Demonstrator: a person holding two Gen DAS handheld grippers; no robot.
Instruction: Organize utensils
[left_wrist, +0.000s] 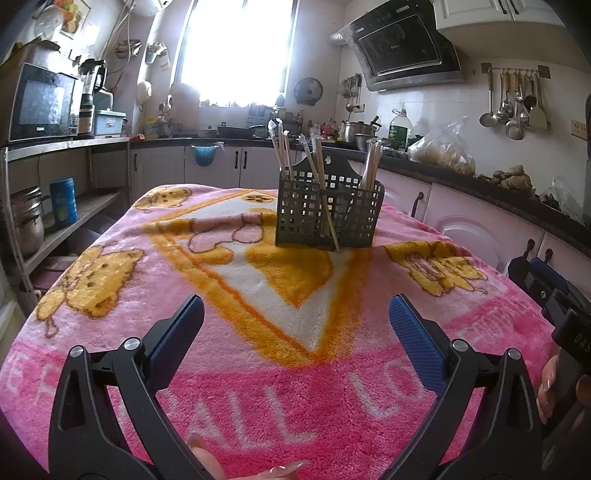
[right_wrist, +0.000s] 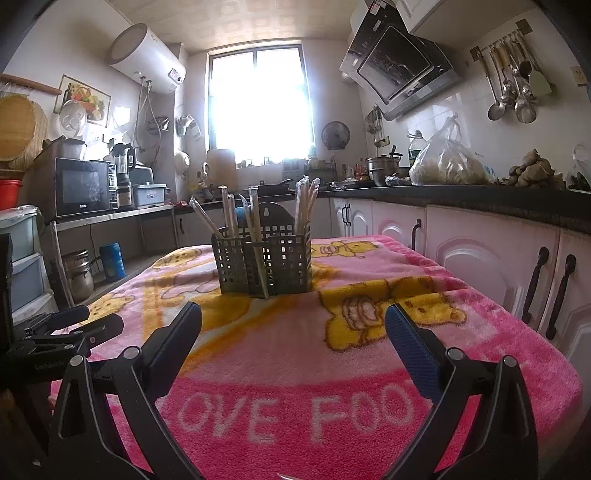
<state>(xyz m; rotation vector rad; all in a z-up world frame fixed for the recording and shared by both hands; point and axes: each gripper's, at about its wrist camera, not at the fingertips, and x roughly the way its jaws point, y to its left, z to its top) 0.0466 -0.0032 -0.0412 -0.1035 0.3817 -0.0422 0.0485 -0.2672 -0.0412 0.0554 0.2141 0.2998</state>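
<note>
Standing upright mid-table: dark perforated plastic utensil caddy, its compartments holding bundles of pale wrapped chopsticks, leaning so the tops fan out for easy reach. One stick propped outside the front wall, tip on the pink fleece cartoon blanket, seemingly unsorted. Held back near the table edge, well apart from the caddy: left gripper and right gripper, both spread wide, empty.
</note>
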